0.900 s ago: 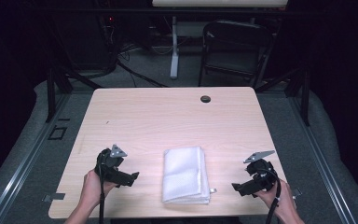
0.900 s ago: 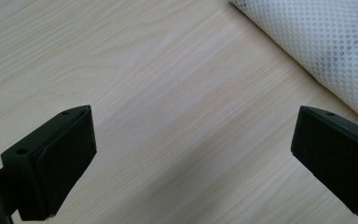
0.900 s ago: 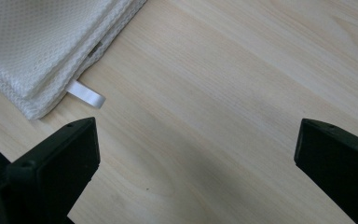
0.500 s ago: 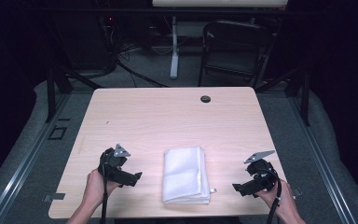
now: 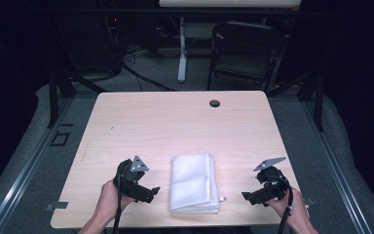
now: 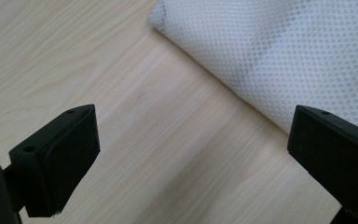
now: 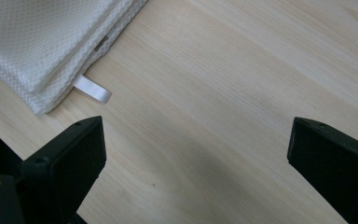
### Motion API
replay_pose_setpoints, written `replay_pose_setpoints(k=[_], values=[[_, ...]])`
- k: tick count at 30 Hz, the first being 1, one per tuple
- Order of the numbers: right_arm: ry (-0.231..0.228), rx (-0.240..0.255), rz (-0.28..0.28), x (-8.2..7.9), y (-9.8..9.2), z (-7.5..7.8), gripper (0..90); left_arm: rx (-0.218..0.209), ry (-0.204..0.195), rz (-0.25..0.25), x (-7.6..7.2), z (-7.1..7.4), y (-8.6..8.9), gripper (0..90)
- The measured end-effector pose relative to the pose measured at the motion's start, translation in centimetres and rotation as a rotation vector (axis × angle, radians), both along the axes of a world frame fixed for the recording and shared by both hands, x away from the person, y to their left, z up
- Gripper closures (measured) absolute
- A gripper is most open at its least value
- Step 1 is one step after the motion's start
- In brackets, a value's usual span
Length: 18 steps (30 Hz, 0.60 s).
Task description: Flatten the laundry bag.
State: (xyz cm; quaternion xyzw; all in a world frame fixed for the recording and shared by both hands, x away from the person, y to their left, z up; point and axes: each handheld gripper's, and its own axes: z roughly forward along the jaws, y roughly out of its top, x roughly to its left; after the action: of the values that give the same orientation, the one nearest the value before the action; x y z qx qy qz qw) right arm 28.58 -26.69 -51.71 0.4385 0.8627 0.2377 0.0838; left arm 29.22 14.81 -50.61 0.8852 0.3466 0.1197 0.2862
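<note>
Your left gripper (image 5: 152,191) and right gripper (image 5: 246,196) both have their jaws spread wide with nothing between them. The folded white mesh cloth (image 5: 194,182) lies flat on the wooden table (image 5: 175,126) near its front edge, between your two grippers and apart from both.

The folded cloth (image 5: 194,182) between the two grippers is white, with a fine dotted mesh weave visible just beyond the left gripper's (image 5: 152,192) black fingers (image 6: 56,163). A plain white satin loop (image 7: 92,90) sits just ahead of the right gripper's (image 5: 247,197) black fingers (image 7: 67,163). Each gripper body is black and carries a grey plate. The table (image 5: 175,126) under the fingers is pale wood with light streaked grain. A small black disc (image 5: 215,103) marks the table well beyond both grippers.
</note>
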Motion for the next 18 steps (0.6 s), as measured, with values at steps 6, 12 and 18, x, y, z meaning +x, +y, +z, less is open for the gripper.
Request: replay_pose_setpoints(k=[6, 12, 18], values=[[0.006, 0.009, -0.005, -0.1, 0.0, -0.1, 4.9, 0.000, -0.004, -0.066, -0.6, -0.1, -1.7, 4.0], [0.026, 0.012, 0.008, 0.2, 0.4, -0.2, 5.7, 0.009, 0.000, -0.133, -1.1, -0.5, -3.5, 5.0], [0.023, 0.015, 0.005, 0.1, 0.5, -0.3, 7.2, 0.022, -0.014, -0.194, -1.8, -0.6, -5.8, 8.6]])
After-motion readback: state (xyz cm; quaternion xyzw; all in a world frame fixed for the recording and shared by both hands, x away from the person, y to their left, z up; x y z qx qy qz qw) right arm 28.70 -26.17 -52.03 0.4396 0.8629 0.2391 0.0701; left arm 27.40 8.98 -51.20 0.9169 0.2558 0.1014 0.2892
